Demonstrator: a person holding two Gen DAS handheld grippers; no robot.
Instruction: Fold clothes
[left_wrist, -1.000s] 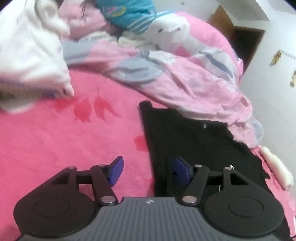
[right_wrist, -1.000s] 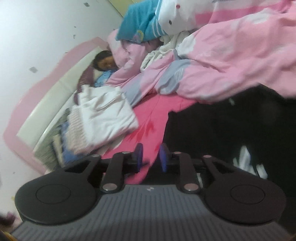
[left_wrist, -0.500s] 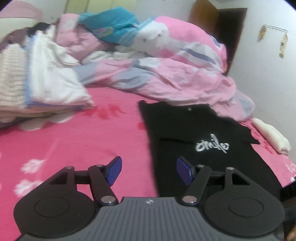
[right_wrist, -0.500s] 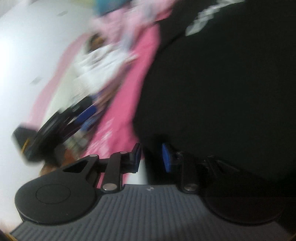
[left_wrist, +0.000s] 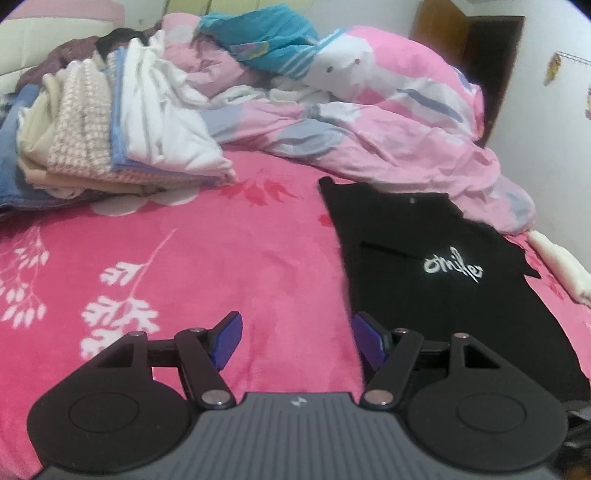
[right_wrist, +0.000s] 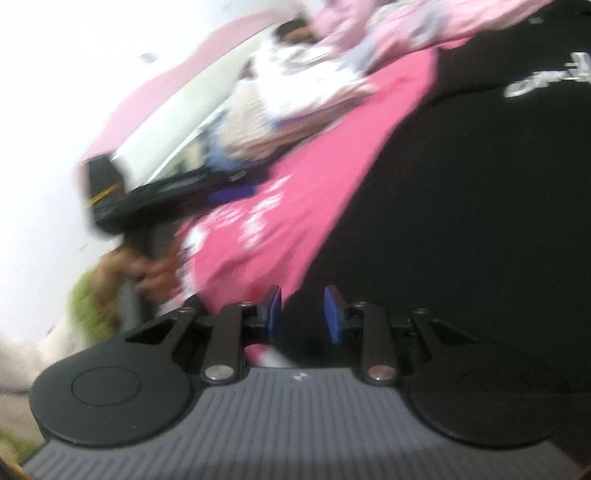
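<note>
On the pink bedspread (left_wrist: 207, 258), my left gripper (left_wrist: 295, 341) hangs spread and empty beside the black T-shirt (left_wrist: 424, 280), whose edge lies at its right finger, while my right gripper (right_wrist: 302, 314), narrowly parted, pinches nothing above it, likely lining up a fold.

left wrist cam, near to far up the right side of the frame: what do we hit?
Left hand-held gripper → black T-shirt lying flat on the pink bedsheet → rumpled pink quilt → teal cloth on top of the pile.
</note>
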